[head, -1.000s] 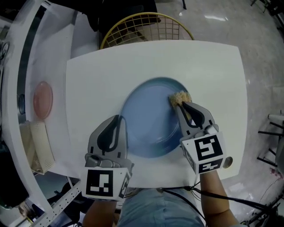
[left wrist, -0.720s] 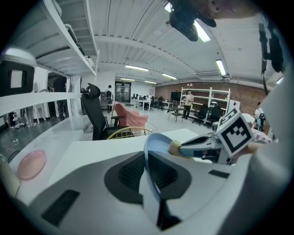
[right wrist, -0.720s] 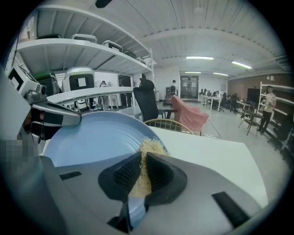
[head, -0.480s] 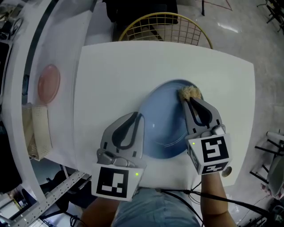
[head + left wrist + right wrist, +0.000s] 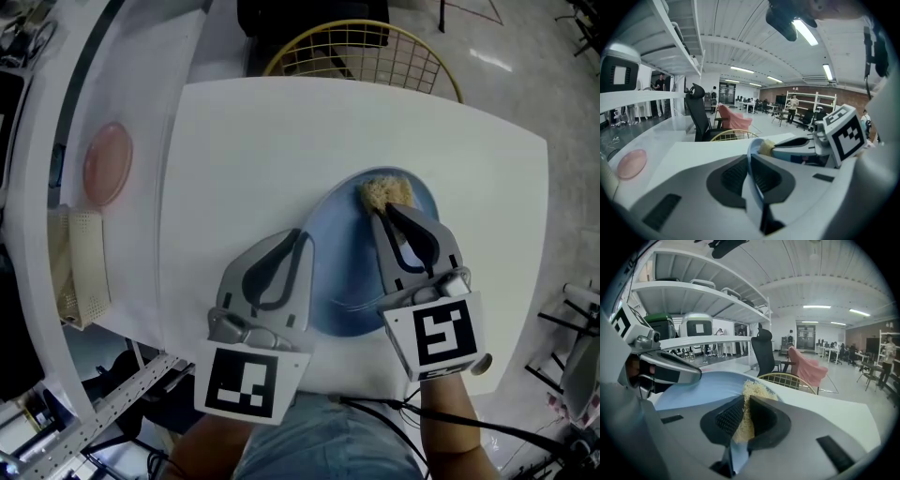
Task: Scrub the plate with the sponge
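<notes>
The blue plate [image 5: 342, 277] sits near the middle of the white tabletop [image 5: 244, 150], and both tools are on it. The left tool [image 5: 298, 242] has its jaws pressed together on the plate's left rim. In the left gripper view the thin blue edge runs up between the two dark pads, with no gap on either side of it [image 5: 751, 161]. The plate appears lifted on that side, narrowing to a slim oval from above, though how far it is raised off the tabletop is hard to judge.

The right tool [image 5: 384, 216] pinches the sponge [image 5: 386, 194], a pale yellow, fibrous pad. In the right gripper view, its jaws [image 5: 743, 414] are nearly shut, and the sponge [image 5: 754, 392] bulges out above and beyond their tips. The sponge touches the plate's surface close to the far rim, on the right half of the plate [image 5: 703, 385].

The two tools lie side by side and point away from the person, the left at the plate's edge and the right over its inside.

Beyond the tabletop's far edge stands a yellow wire frame [image 5: 366, 52]. On the white ledge to the left, well apart from the plate, rests a small pink dish [image 5: 106, 162]
</notes>
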Demonstrator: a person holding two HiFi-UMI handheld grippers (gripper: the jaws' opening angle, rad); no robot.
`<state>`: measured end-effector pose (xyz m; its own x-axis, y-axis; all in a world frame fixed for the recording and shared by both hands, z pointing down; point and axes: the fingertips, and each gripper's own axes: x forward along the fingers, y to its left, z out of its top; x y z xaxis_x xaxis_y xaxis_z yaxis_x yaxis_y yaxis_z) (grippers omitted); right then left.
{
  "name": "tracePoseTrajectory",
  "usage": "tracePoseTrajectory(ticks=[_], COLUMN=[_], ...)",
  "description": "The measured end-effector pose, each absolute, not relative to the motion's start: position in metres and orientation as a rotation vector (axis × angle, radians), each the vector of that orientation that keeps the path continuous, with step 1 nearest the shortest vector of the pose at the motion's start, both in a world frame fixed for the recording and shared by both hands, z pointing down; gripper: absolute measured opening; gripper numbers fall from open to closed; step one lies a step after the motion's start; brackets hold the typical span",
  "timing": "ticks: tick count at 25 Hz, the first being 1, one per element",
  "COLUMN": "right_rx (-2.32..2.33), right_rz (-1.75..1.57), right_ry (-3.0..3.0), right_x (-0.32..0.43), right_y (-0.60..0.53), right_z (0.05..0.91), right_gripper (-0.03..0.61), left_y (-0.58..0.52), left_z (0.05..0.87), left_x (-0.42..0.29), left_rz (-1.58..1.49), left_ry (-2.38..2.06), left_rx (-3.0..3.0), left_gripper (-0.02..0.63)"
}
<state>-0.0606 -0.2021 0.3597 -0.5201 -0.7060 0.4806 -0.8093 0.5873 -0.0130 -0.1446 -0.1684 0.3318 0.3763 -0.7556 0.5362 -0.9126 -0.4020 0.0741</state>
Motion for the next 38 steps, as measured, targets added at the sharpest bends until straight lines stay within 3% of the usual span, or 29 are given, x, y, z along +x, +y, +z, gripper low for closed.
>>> tracePoseTrajectory(ticks=[38], right_rx=[0.845], right_rz=[0.254], right_ry=[-2.601], right_x=[-0.121], right_y=[-0.1], right_z=[0.353], right_gripper=[0.043], left_y=[-0.164], left_z=[0.338], left_x=[-0.144], left_rz=[0.62], left_ry=[-1.436], left_rx=[2.293], left_gripper=[0.023])
